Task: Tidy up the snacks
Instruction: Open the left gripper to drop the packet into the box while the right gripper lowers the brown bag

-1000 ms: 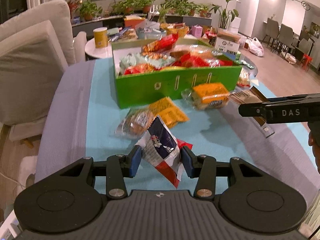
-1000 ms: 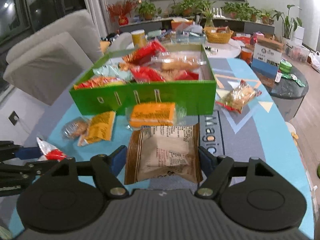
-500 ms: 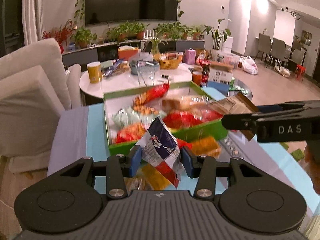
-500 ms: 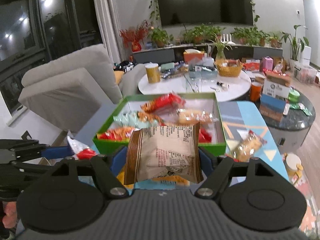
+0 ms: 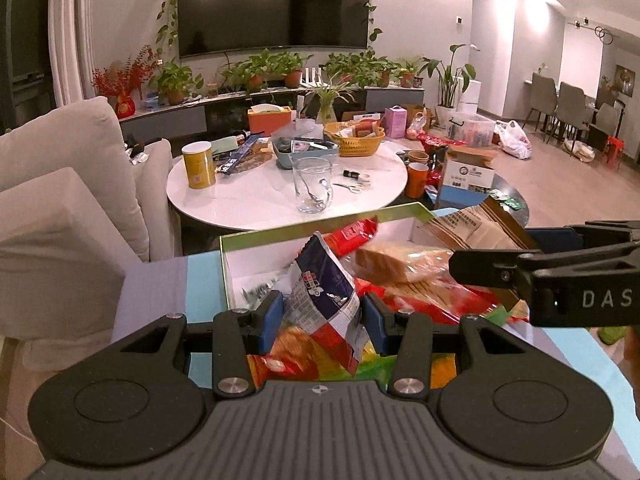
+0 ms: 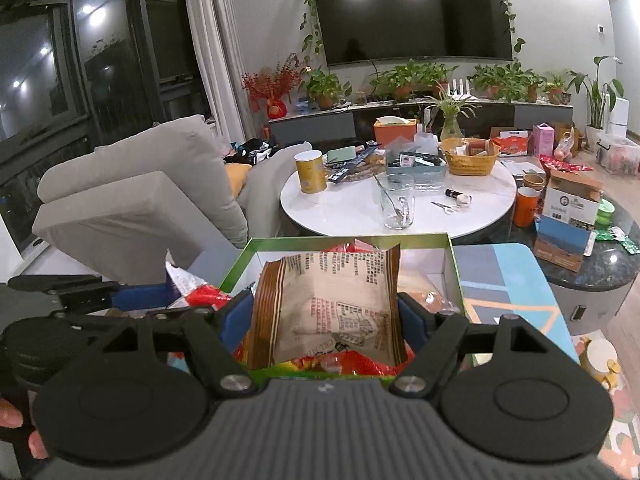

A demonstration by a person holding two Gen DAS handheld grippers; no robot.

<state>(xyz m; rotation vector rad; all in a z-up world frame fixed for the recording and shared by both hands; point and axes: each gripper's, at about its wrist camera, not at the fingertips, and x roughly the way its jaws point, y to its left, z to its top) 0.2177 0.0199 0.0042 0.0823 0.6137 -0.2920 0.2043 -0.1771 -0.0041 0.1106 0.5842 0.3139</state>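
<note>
While you hold both packets over the green box (image 6: pixel 450 258), drop zone sits at 12 o'clock under each gripper. Left gripper (image 5: pixel 323 317) clamps the blue-red packet (image 5: pixel 326 300), long axis upright; right gripper (image 6: pixel 326 322) clamps the brown packet (image 6: pixel 332 304). Both equally near.

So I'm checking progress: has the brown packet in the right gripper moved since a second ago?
Yes. The brown packet, earlier short of the green box, now hangs above it.

Right tool (image 6: pixel 326 316) gripping brown packet (image 6: pixel 332 304) — above green box (image 6: pixel 454 268)
</note>
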